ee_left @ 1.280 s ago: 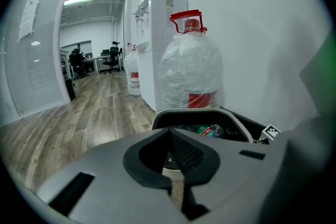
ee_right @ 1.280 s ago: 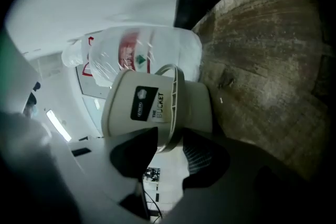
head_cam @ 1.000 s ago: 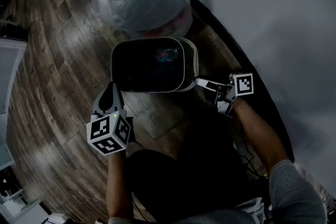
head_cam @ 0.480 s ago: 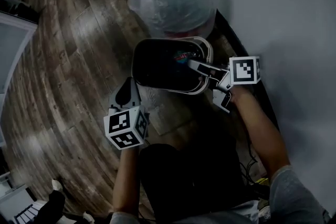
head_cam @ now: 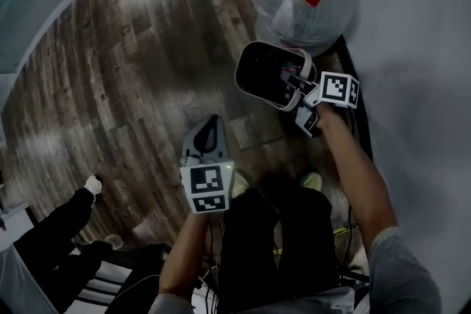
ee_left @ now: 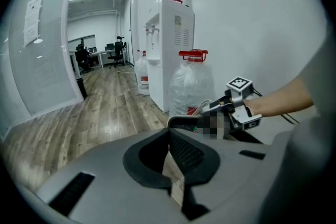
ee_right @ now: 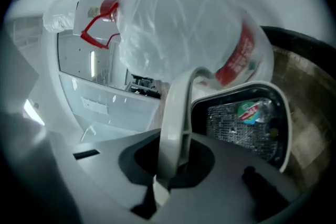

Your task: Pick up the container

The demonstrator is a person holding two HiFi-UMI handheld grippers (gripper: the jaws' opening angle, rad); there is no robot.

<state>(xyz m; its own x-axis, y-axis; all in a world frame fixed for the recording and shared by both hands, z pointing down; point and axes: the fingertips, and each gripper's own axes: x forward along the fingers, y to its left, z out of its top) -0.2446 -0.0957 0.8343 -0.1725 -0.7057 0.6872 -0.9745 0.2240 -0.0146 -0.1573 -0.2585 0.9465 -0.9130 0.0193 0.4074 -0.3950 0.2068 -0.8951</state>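
Whereas the container [head_cam: 261, 73] stood upright a second ago, it is now held raised beside the bagged bottle [head_cam: 309, 11]. Its rim is clamped by the right gripper [head_cam: 294, 81], whose jaws have just been closing. Its mouth is tipped leftward, with the long axis slanted. The left gripper [head_cam: 210, 127] is held empty, jaws together.

Head view looks steeply down; each gripper view looks closely along its jaws; all share the container [head_cam: 263, 73].
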